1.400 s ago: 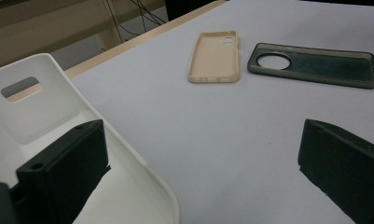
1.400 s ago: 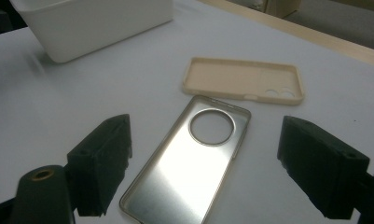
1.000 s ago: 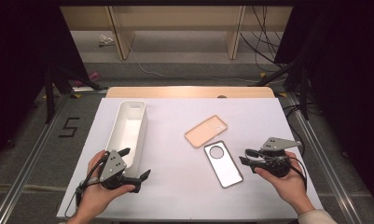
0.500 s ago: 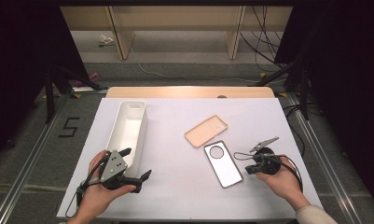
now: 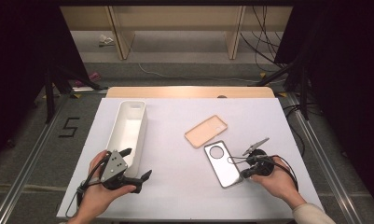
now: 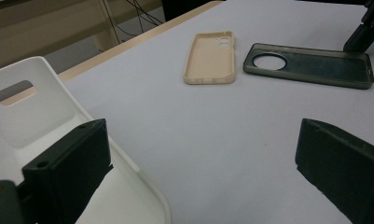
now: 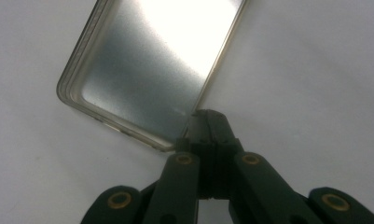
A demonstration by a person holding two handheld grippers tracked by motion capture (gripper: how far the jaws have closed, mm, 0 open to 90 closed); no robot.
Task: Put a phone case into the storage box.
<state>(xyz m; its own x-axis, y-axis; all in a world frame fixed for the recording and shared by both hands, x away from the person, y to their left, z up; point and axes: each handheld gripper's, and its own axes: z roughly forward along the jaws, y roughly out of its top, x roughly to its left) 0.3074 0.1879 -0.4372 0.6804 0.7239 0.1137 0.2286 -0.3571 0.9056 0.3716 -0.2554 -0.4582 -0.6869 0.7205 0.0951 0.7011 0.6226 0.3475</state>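
Note:
A dark phone case [image 5: 222, 164] with a round camera hole lies open side up, right of the table's middle. A beige phone case [image 5: 206, 131] lies just behind it. My right gripper [image 5: 243, 174] is shut, tilted down, with its tips at the dark case's near right edge. In the right gripper view the closed jaws [image 7: 205, 116] meet the dark case [image 7: 147, 70] at its rim near a corner; whether they pinch the rim is not clear. My left gripper [image 5: 137, 163] stands open beside the white tray [image 5: 142, 126], holding nothing. Its view shows wide jaws [image 6: 205, 177] and both cases [image 6: 315, 70] [image 6: 210, 58].
The long white tray [image 6: 35, 107] has a handle slot in its far end wall and nothing inside. The white table top [image 5: 175, 196] ends in a wooden strip at the back. Cables and stand legs lie on the floor beyond.
My right gripper has shut its jaws, tipped downward and sunk to the dark case's right edge. The left gripper and both cases have stayed where they were.

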